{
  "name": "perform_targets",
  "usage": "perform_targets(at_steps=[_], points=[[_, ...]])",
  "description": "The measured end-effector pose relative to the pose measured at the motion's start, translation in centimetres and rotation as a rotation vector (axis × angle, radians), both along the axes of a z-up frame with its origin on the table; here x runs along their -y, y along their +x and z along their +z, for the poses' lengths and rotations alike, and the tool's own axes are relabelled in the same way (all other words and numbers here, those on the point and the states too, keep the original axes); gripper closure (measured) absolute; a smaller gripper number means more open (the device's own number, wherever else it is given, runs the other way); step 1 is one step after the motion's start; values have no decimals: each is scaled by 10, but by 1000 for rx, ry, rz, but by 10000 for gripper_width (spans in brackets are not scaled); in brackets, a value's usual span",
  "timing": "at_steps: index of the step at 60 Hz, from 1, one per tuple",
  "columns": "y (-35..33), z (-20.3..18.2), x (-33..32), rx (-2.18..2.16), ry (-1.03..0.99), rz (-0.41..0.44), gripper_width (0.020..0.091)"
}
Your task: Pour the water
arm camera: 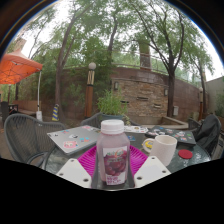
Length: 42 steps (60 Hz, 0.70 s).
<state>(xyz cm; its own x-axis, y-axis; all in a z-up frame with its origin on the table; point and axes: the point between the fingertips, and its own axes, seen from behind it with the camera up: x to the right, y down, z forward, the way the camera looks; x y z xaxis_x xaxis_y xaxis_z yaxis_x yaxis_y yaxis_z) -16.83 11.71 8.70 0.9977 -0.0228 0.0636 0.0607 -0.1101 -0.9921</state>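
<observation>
Outdoors, a round glass-topped patio table point(70, 158) stands before a low brick wall point(140, 95) with tall trees point(120, 30) rising behind it. Central to the scene is a clear plastic bottle point(113, 152) with a white cap and a pinkish label, upright on the glass. The gripper point(113, 172) has its two pale fingers either side of the bottle, whose lower body covers most of the magenta pads point(89, 161); whether the fingers press on it or merely flank it cannot be told. Right of the bottle sits a white mug point(164, 149), smooth and cylindrical, close but apart from it. Beyond the bottle to the left lies a flat printed booklet point(72, 138). Farther left of the bottle a dark mesh metal chair point(25, 135) curves round the table's edge, and an orange parasol point(17, 67) hangs above it. Bare glass lies open between bottle and booklet.
</observation>
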Motion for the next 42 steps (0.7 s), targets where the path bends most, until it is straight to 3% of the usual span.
perform_targets(at_steps=[9, 15, 19, 31, 35, 42], points=[[-15, 10, -15, -113, -31, 72, 675], [-1, 53, -37, -451, 0, 85, 675], [26, 58, -54, -750, 34, 129, 676], [69, 83, -65, -1720, 32, 128, 677], [89, 84, -56, -1880, 76, 155, 677], [104, 84, -54, -2120, 86, 115, 676]])
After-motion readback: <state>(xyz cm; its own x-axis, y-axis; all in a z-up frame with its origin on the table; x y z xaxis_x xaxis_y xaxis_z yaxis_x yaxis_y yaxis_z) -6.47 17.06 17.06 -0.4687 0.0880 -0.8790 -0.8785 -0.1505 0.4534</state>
